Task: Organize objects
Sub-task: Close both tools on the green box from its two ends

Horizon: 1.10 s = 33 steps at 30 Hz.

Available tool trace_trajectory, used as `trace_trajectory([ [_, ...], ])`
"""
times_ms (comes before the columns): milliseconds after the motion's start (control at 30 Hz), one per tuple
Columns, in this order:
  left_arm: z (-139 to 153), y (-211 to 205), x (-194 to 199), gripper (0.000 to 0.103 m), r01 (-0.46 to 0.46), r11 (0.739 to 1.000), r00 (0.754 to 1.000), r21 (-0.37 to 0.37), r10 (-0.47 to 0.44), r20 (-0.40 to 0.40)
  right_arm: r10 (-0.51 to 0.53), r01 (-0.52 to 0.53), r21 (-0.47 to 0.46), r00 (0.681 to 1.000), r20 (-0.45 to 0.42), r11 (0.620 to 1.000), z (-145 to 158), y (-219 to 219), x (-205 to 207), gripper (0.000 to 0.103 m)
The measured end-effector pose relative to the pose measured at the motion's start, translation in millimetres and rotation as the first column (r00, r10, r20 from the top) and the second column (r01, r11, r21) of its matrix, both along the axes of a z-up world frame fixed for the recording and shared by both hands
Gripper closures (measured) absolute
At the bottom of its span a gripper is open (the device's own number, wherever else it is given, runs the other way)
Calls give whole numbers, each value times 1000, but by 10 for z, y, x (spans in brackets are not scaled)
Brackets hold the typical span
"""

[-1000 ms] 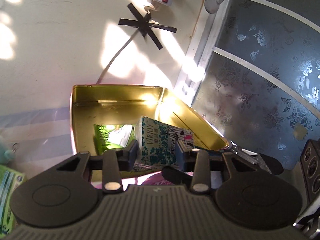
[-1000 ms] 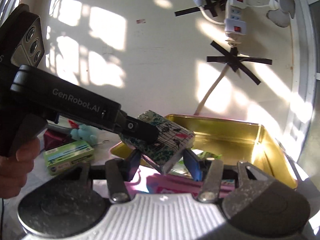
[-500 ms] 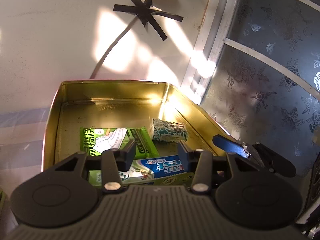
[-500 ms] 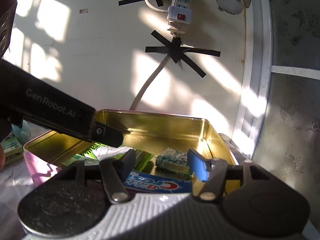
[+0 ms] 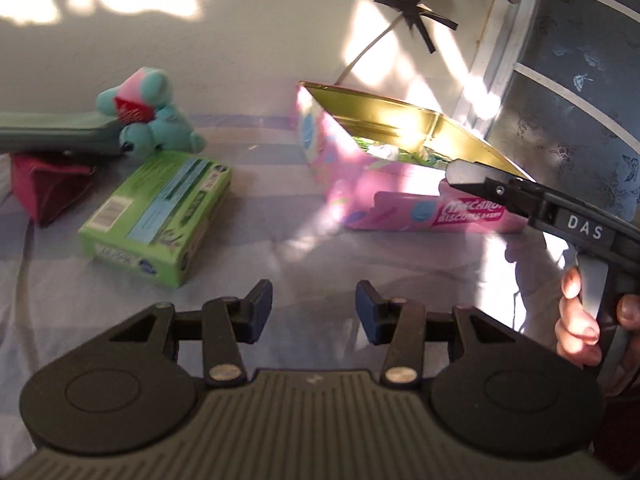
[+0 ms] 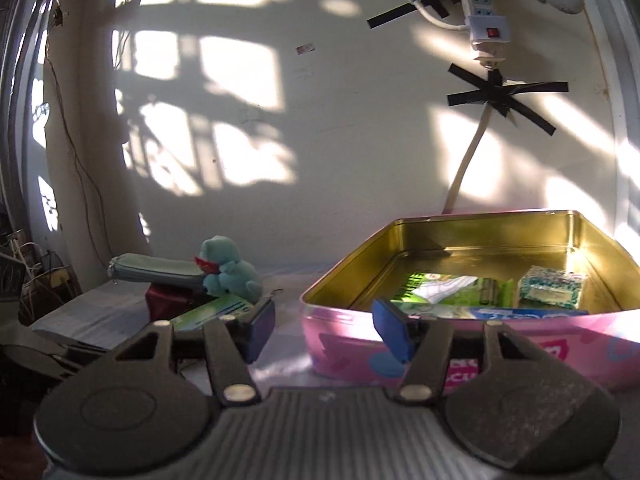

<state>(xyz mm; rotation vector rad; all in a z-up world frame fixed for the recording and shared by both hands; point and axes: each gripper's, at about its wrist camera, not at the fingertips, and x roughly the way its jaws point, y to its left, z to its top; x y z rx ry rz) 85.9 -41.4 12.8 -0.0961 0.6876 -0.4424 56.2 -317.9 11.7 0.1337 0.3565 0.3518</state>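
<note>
My left gripper [image 5: 314,306] stands open and empty above the striped cloth, apart from the green box [image 5: 160,208] lying ahead to its left. Behind that box sit a teal plush toy [image 5: 148,116], a grey-green pouch [image 5: 52,132] and a dark red pouch [image 5: 44,188]. To the right stands the pink tin [image 5: 400,192], open at the top, with my right gripper [image 5: 472,178] at its near right corner. The right gripper [image 6: 326,330] has nothing between its jaws, which are closing. In the tin [image 6: 344,320] lie a green packet [image 6: 436,288], a teal patterned box [image 6: 552,288] and a blue toothpaste box [image 6: 528,314].
A hand [image 5: 580,320] holds the right gripper's handle. The wall is close behind the tin, with a taped power strip [image 6: 486,12] and cable [image 6: 468,160]. A patterned glass door [image 5: 580,100] closes the right side. Wires and clutter [image 6: 24,264] fill the far left.
The left gripper let go of the teal patterned box, which now lies in the tin, then swung left and down over the cloth. The right gripper turned left and shows the loose objects.
</note>
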Motion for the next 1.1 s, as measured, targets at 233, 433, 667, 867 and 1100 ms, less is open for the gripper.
trace_trajectory([
  [233,-137,850,3,55,-230,963,973,-138,224,-60,214,-220,-35,969,-121,975,-70,998,448,49],
  [433,-168,963,-114,55,-237,953,971,-191,229,-61,155,-170,-41,957,-245,985,-126,1461,1367,49],
  [667,-203,1052,-130,55,-221,951,975,-214,212,-63,116,-123,4,924,-364,992,-427,1423,1820,50],
  [867,-154,954,-120,55,-252,955,968,-157,247,-55,167,-164,39,919,-356,986,-446,1272,1348,56],
  [1100,-102,806,-165,48,-351,936,936,29,351,5,175,-169,47,938,-299,984,-421,1212,756,55],
])
